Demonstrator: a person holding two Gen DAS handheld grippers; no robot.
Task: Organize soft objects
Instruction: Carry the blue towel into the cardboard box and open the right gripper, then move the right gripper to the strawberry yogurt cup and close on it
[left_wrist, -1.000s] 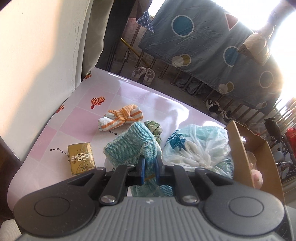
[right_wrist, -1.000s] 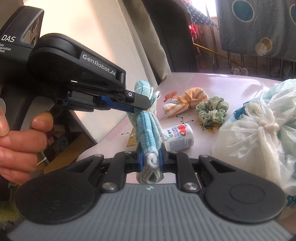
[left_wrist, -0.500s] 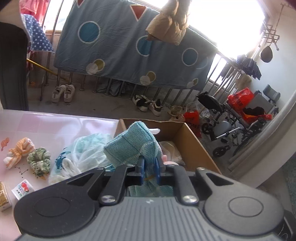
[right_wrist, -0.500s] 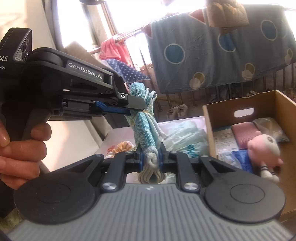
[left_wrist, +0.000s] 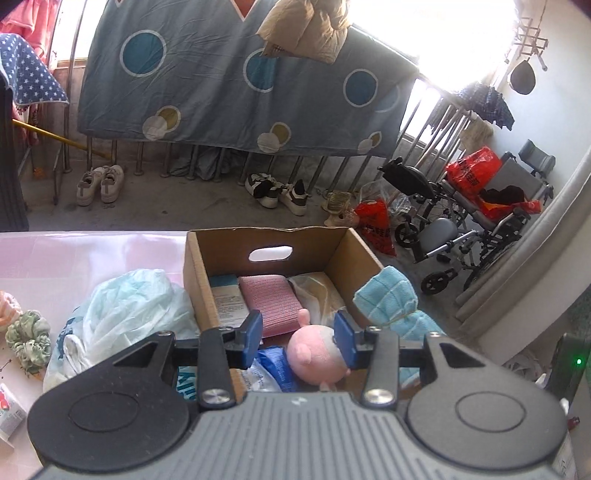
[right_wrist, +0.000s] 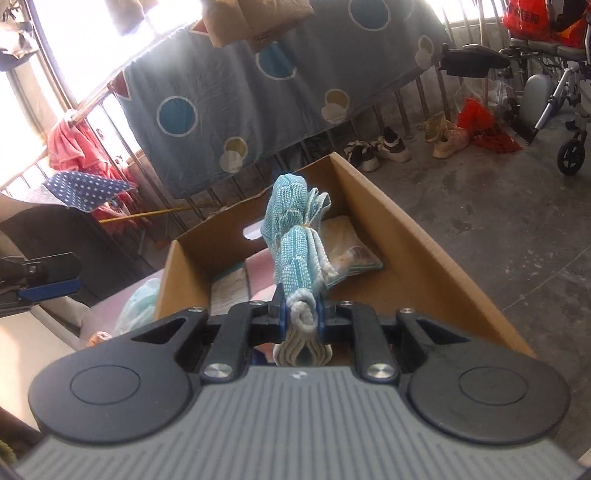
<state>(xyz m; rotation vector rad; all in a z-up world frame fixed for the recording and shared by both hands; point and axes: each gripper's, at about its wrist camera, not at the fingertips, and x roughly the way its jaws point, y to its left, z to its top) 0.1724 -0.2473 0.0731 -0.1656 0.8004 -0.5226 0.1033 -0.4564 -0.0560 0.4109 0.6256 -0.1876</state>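
A rolled teal cloth (right_wrist: 295, 236) hangs over the open cardboard box (right_wrist: 406, 229), with my right gripper (right_wrist: 301, 314) shut on its lower end. In the left wrist view the same teal cloth (left_wrist: 391, 299) shows just right of my left gripper (left_wrist: 298, 339), whose jaws are opening with nothing pinched between them. Below that gripper, inside the cardboard box (left_wrist: 229, 243), lie a pink plush toy (left_wrist: 314, 354), a pink folded cloth (left_wrist: 271, 301) and a clear packet (left_wrist: 317, 291). The left gripper's blue finger (right_wrist: 48, 288) pokes in at the left edge of the right wrist view.
A knotted white and teal plastic bag (left_wrist: 122, 317) lies left of the box on the pink table (left_wrist: 74, 251). A green scrunchie (left_wrist: 27, 339) and a small carton (left_wrist: 7, 410) lie further left. Beyond are shoes (left_wrist: 99, 184), a railing with a blue sheet, and a wheelchair (left_wrist: 480, 221).
Both grippers swung right from the table to above the box, carrying the teal cloth. The left gripper has let go of the cloth and opened; the right still holds it.
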